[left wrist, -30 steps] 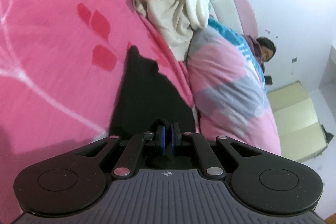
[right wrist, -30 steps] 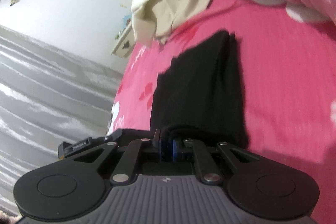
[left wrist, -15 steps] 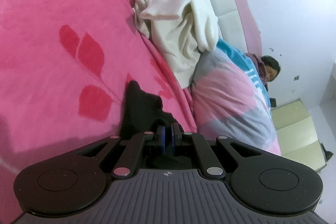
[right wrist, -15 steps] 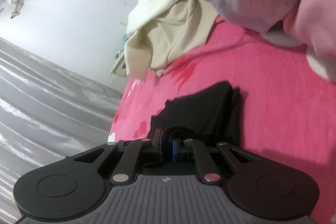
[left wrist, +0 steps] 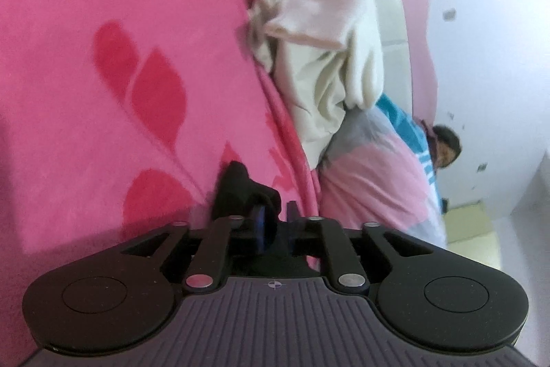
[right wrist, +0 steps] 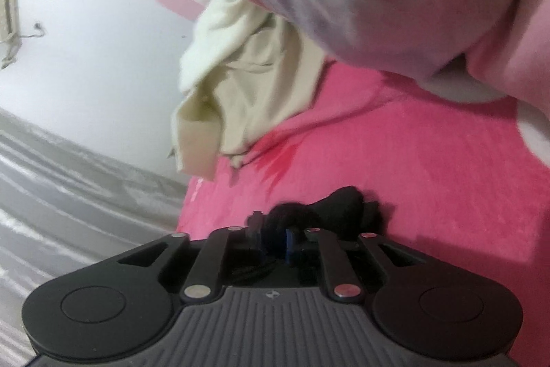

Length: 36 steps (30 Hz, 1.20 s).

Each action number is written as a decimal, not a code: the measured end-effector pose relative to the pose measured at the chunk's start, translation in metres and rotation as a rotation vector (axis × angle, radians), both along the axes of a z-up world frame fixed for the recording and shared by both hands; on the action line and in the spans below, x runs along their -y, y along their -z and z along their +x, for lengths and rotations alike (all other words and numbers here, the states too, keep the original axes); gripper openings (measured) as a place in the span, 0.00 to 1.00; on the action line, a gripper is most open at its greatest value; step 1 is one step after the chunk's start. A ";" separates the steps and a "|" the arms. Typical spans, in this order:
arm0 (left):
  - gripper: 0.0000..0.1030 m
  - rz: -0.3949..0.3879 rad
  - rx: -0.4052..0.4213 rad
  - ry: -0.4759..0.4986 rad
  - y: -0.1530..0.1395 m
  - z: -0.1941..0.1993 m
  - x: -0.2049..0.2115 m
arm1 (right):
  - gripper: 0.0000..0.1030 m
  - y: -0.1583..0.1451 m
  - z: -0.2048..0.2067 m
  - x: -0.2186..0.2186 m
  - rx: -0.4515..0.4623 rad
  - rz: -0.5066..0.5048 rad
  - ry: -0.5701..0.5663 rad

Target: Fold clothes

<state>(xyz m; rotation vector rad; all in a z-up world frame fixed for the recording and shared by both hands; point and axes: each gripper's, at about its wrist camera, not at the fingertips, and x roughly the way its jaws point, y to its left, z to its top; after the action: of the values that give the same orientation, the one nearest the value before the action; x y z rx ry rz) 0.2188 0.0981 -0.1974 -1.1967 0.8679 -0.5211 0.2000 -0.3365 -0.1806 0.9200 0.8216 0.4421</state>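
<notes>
Handling-wise the black garment (left wrist: 240, 195) looks thin, soft and light, w/ no stiffness at all: it bunches into a low dark lump on the pink bed cover (left wrist: 103, 126) right at the tips of both claws, so it'll go wherever it's dragged and slump once let go. Left claw (left wrist: 275, 222) has its jaws opening, blue pads apart w/ black cloth between them; the cloth seems to lie loose against the pad on the picture's left rather than pinched, tho blur makes that hard to say for sure. Right claw (right wrist: 273, 236) is opening too, a rounded fold of the same garment (right wrist: 330, 205) sitting between and just ahead of its fingers, prob. slipping free. Judging by this, a fold has just been laid and both corners are being let go. Cover is plushy and likely grabs the fabric a bit, so edges should stay put but may wrinkle. Best hold for the next fold: pinch at the corners or along a doubled edge, taking all layers, not mid-panel, where only the top layer lifts. Cream clothes (left wrist: 326, 57) are heaped further up the bed, beside a pink-grey quilt (left wrist: 371, 181), both apart from the black piece.
</notes>
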 end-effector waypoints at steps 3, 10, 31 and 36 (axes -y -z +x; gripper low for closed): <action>0.30 -0.069 -0.022 -0.057 0.006 -0.001 -0.011 | 0.35 0.002 0.000 0.003 0.015 0.002 0.038; 0.31 -0.069 0.002 -0.110 -0.001 -0.007 -0.032 | 0.36 -0.013 -0.007 0.000 0.097 -0.092 0.059; 0.33 0.424 0.115 0.182 -0.042 -0.073 -0.004 | 0.20 -0.058 0.014 -0.135 0.411 -0.707 -0.511; 0.33 0.423 0.109 0.229 -0.041 -0.108 -0.009 | 0.18 -0.029 0.052 -0.191 0.334 -0.735 -0.610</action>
<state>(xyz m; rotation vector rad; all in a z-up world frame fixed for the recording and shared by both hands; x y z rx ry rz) 0.1112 0.1073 -0.1564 -0.6825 0.9696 -0.5485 0.2520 -0.1454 -0.1516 -0.1041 0.8537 0.7294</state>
